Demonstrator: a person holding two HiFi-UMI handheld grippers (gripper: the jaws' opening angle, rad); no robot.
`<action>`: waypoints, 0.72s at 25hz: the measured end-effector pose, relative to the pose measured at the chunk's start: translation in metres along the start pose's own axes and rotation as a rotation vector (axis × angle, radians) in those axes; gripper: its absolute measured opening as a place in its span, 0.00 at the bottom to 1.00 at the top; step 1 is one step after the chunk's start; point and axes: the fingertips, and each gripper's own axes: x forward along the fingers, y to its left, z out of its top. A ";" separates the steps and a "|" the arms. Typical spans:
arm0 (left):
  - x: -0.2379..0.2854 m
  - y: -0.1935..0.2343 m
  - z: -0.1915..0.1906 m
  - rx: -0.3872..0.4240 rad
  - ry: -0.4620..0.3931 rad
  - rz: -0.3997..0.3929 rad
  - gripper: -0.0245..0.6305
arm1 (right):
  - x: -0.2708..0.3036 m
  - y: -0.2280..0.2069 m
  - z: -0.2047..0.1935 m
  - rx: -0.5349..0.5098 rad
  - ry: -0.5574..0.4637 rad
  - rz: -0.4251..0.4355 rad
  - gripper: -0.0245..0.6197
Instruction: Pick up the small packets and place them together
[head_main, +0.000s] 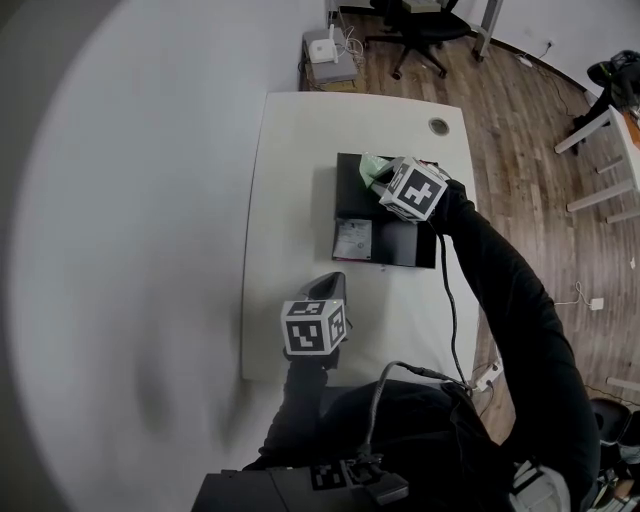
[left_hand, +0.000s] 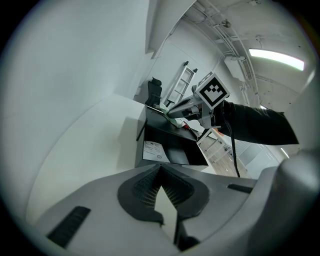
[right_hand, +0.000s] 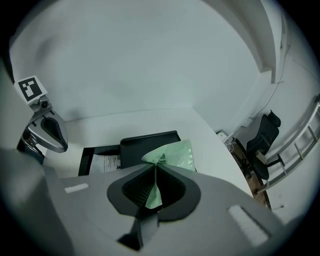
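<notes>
A pale green packet (right_hand: 176, 156) hangs from my right gripper (right_hand: 154, 169), which is shut on its lower corner. In the head view that gripper (head_main: 380, 182) holds the packet (head_main: 371, 167) over the far left corner of a black open box (head_main: 400, 243) in the middle of the white table (head_main: 290, 180). A white printed packet or label (head_main: 353, 240) lies in the box's near left part. My left gripper (head_main: 328, 287) hovers near the table's front edge, pointing at the box (left_hand: 172, 137), and its jaws (left_hand: 160, 169) are shut with nothing between them.
A round cable hole (head_main: 438, 126) sits at the table's far right corner. Beyond the table stand an office chair (head_main: 415, 30) and a small white device on a low stand (head_main: 329, 50). Wooden floor runs along the right; a wall is on the left.
</notes>
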 end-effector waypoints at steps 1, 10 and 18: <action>0.000 0.001 0.000 -0.004 -0.001 0.002 0.04 | 0.002 0.000 -0.001 0.000 0.006 0.004 0.06; 0.004 0.007 0.001 -0.012 0.009 0.003 0.04 | 0.012 -0.002 -0.007 0.007 0.026 0.021 0.10; 0.005 0.006 0.002 -0.012 0.011 -0.003 0.04 | -0.004 0.004 0.000 0.011 -0.012 0.066 0.20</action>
